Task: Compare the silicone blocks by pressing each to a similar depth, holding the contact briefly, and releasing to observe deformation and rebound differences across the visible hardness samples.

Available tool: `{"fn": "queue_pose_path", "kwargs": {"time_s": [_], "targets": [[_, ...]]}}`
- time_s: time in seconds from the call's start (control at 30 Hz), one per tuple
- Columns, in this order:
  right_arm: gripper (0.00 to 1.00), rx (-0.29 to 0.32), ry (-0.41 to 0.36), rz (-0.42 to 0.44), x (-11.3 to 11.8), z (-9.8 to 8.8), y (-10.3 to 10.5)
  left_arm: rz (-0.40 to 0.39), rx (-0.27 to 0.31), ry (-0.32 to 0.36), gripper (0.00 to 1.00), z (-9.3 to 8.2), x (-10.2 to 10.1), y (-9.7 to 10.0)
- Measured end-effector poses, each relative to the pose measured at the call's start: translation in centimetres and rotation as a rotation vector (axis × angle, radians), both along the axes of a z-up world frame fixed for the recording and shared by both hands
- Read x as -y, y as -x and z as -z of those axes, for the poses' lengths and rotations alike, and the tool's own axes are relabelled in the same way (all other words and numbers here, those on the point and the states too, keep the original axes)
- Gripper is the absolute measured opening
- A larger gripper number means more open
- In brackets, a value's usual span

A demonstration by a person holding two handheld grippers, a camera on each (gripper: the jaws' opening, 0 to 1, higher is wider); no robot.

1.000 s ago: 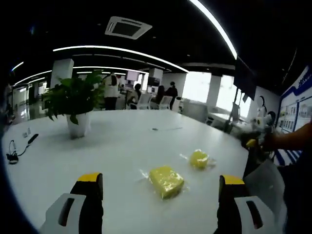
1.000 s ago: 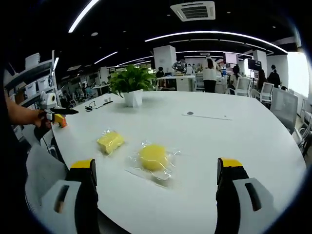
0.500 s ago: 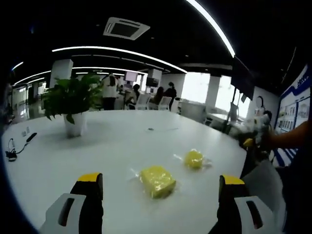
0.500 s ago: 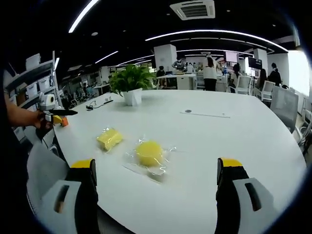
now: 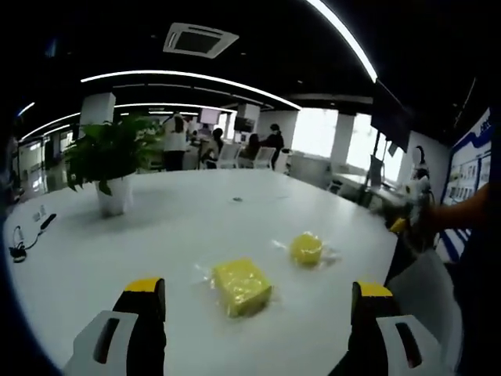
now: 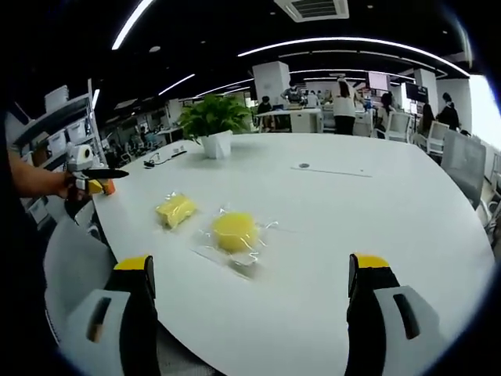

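Silicone blocks: a square one and a round one, both bagged on the white table. Left gripper and right gripper hover wide open, holding nothing.

Left tool: two black jaws with yellow tips, on grey-white bases with dark slots. Right tool looks just the same.

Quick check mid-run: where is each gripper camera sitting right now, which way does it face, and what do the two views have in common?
Left gripper view: rides the left gripper, open above the table, facing the square block; the person's arm at right.
Right gripper view: rides the right gripper, open, facing the round block; the person's arm at left.
Shared: both bagged yellow blocks, the potted plant.
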State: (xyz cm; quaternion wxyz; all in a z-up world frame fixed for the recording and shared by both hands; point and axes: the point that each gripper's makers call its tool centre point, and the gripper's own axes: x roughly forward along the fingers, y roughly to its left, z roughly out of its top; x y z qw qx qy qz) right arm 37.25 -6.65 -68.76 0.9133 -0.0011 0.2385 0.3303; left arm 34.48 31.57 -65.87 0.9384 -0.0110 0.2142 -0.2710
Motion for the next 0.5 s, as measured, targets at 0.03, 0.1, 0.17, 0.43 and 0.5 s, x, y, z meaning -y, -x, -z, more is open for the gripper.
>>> {"fn": "queue_pose_path", "kwargs": {"time_s": [0.03,0.1,0.17,0.43,0.5], "targets": [[0.96,-0.003,-0.001,0.003,0.3,0.1,-0.1,-0.018,-0.02,0.009,1.0,-0.2,0.1,0.2],[0.96,0.012,-0.024,0.004,0.6,0.0,-0.5,-0.014,0.023,-0.011,1.0,-1.3,0.3,0.1],[0.96,-0.01,0.0,-0.016,0.7,0.9,-0.6,-0.026,0.006,-0.01,1.0,-1.5,0.4,0.2],[0.96,0.015,-0.012,-0.022,0.3,0.8,-1.0,-0.022,0.006,0.005,1.0,-2.2,1.1,-2.4],[0.96,-0.036,-0.012,-0.009,-0.4,0.9,-0.7,-0.026,-0.056,0.045,1.0,-2.3,1.0,-3.1]]}}
